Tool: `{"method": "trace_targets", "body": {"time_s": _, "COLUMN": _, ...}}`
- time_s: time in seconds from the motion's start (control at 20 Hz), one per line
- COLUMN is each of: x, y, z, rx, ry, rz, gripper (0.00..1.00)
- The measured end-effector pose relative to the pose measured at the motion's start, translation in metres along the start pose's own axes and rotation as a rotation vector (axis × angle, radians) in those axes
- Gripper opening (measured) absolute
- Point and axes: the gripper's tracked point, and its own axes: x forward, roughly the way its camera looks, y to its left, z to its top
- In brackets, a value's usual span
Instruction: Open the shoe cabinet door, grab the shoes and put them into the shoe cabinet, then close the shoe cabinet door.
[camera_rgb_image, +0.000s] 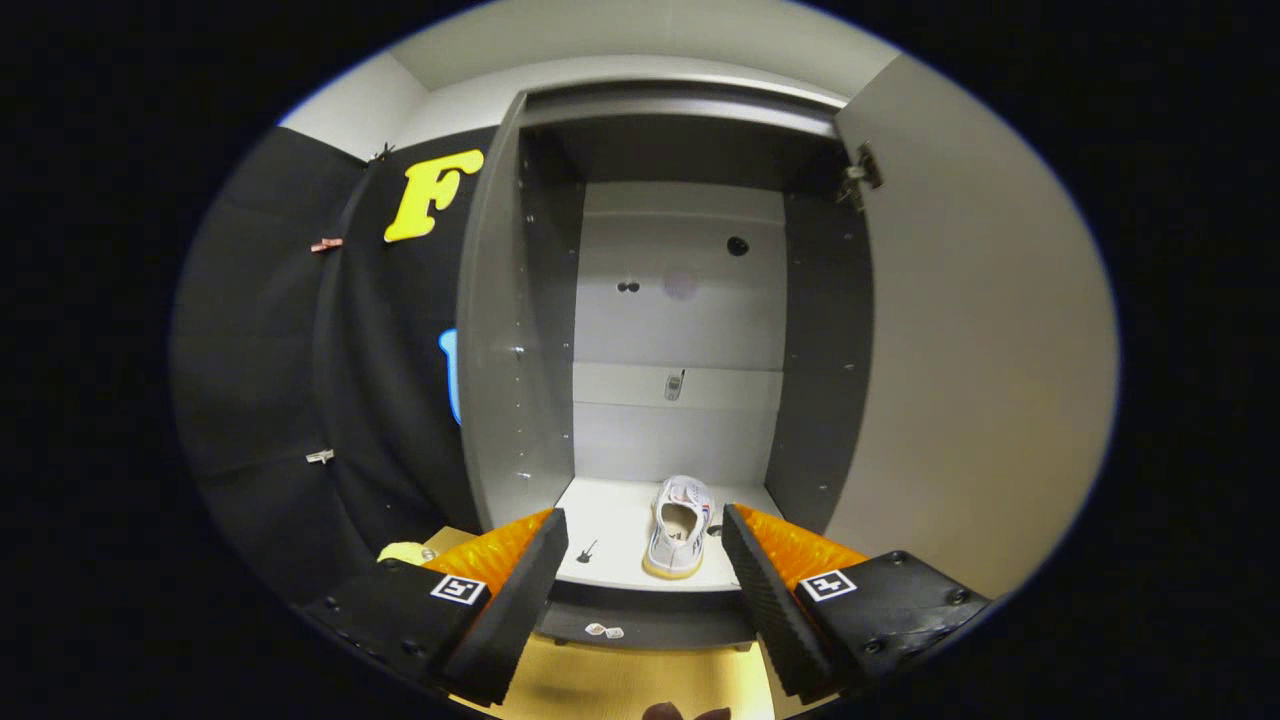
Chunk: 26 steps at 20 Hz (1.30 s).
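Observation:
The grey shoe cabinet (520, 380) stands ahead with its door (960, 370) swung wide open to the right. A white sneaker (680, 525) rests on the cabinet's pale bottom shelf (610, 520), heel toward me, just beyond and between my fingers. My gripper (640, 535) is open, fingers spread wide with nothing between them, hovering in front of the shelf's front edge.
The open door forms a wall on the right. A black cloth booth wall (380, 400) hangs left of the cabinet. A yellowish wooden floor (620, 685) lies below, with a small yellow object (405, 551) beside the left finger. A hinge (860, 175) sits at the door's top.

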Motion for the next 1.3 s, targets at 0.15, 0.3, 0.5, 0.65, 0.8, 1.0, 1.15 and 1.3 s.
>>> {"method": "trace_targets", "body": {"time_s": 0.15, "x": -0.061, "y": -0.013, "z": 0.006, "rx": -0.03, "ry": -0.022, "rz": -0.028, "gripper": 0.98}}
{"method": "trace_targets", "body": {"time_s": 0.3, "x": -0.114, "y": -0.027, "z": 0.006, "rx": -0.016, "ry": -0.03, "rz": -0.046, "gripper": 0.97}}
{"method": "trace_targets", "body": {"time_s": 0.5, "x": -0.176, "y": -0.058, "z": 0.017, "rx": -0.007, "ry": -0.069, "rz": -0.072, "gripper": 0.98}}
{"method": "trace_targets", "body": {"time_s": 0.65, "x": -0.218, "y": -0.092, "z": 0.027, "rx": 0.04, "ry": -0.1, "rz": -0.123, "gripper": 0.98}}
{"method": "trace_targets", "body": {"time_s": 0.8, "x": -0.251, "y": -0.135, "z": 0.025, "rx": 0.072, "ry": -0.118, "rz": -0.208, "gripper": 0.98}}
{"method": "trace_targets", "body": {"time_s": 1.0, "x": -0.265, "y": -0.201, "z": 0.023, "rx": 0.104, "ry": -0.116, "rz": -0.358, "gripper": 0.98}}
{"method": "trace_targets", "body": {"time_s": 1.15, "x": -0.265, "y": -0.253, "z": 0.011, "rx": 0.108, "ry": -0.095, "rz": -0.454, "gripper": 0.98}}
{"method": "trace_targets", "body": {"time_s": 1.3, "x": -0.248, "y": -0.296, "z": -0.007, "rx": 0.11, "ry": -0.059, "rz": -0.514, "gripper": 0.98}}
